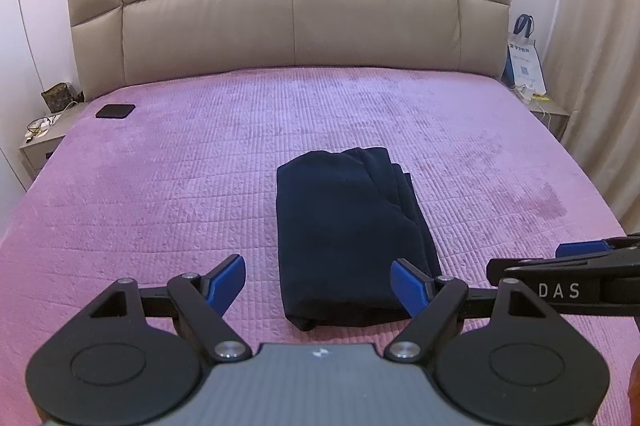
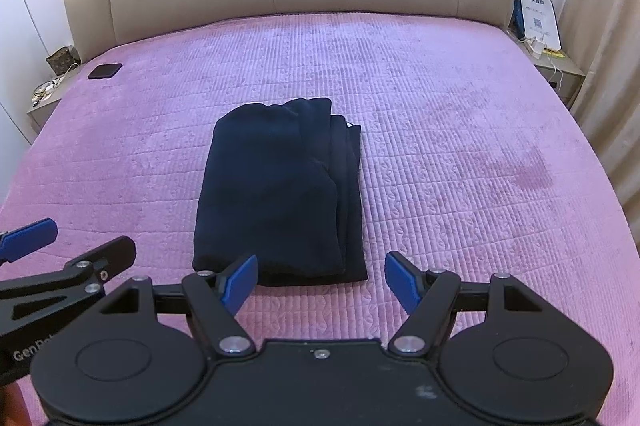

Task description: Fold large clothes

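Note:
A dark navy garment [image 1: 344, 226] lies folded into a compact rectangle on the pink quilted bed [image 1: 160, 186]; it also shows in the right wrist view [image 2: 280, 190]. My left gripper [image 1: 320, 284] is open and empty, held just short of the garment's near edge. My right gripper [image 2: 322, 280] is open and empty, also just short of the near edge, toward its right corner. Each gripper shows at the side of the other's view: the right one [image 1: 580, 254] and the left one [image 2: 28, 238].
A beige padded headboard [image 1: 292, 6] stands at the far end. A small black flat object [image 1: 115, 111] lies at the bed's far left corner. Nightstands with clutter stand left [image 1: 44, 134] and right, with a white bag [image 1: 525, 54]. Curtains hang at the right.

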Demonstrator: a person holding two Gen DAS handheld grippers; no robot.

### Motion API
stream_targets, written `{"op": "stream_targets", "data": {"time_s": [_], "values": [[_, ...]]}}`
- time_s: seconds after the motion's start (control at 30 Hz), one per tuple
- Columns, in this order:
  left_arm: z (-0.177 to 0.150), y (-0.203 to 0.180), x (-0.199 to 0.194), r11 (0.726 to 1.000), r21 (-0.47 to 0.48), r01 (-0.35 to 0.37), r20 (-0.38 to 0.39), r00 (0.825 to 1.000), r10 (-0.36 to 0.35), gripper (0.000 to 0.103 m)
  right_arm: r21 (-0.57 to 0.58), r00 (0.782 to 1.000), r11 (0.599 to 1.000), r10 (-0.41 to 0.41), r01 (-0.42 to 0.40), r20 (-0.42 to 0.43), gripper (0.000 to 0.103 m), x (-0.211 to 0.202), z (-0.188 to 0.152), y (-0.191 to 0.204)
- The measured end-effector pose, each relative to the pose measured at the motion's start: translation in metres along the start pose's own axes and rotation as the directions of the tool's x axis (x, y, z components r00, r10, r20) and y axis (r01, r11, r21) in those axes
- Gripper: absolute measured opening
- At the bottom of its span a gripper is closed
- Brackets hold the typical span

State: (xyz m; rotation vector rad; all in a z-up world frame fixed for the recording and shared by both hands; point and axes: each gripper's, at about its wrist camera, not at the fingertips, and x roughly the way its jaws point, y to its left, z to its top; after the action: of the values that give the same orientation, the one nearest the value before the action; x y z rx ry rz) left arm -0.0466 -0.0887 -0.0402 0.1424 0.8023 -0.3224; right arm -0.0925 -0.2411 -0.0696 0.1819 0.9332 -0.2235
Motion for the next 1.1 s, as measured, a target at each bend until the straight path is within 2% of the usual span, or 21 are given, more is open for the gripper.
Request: {"op": "stream_targets", "data": {"time_s": [1.1], "values": [[0.0027,0.0045,-0.0099,0.999,0.029,-0.041,0.033,0.999,0.04,0.082,-0.021,1.0,1.0,0.014,-0.014,0.001,0.083,-0.0011,0.0022,0.0051]]}}
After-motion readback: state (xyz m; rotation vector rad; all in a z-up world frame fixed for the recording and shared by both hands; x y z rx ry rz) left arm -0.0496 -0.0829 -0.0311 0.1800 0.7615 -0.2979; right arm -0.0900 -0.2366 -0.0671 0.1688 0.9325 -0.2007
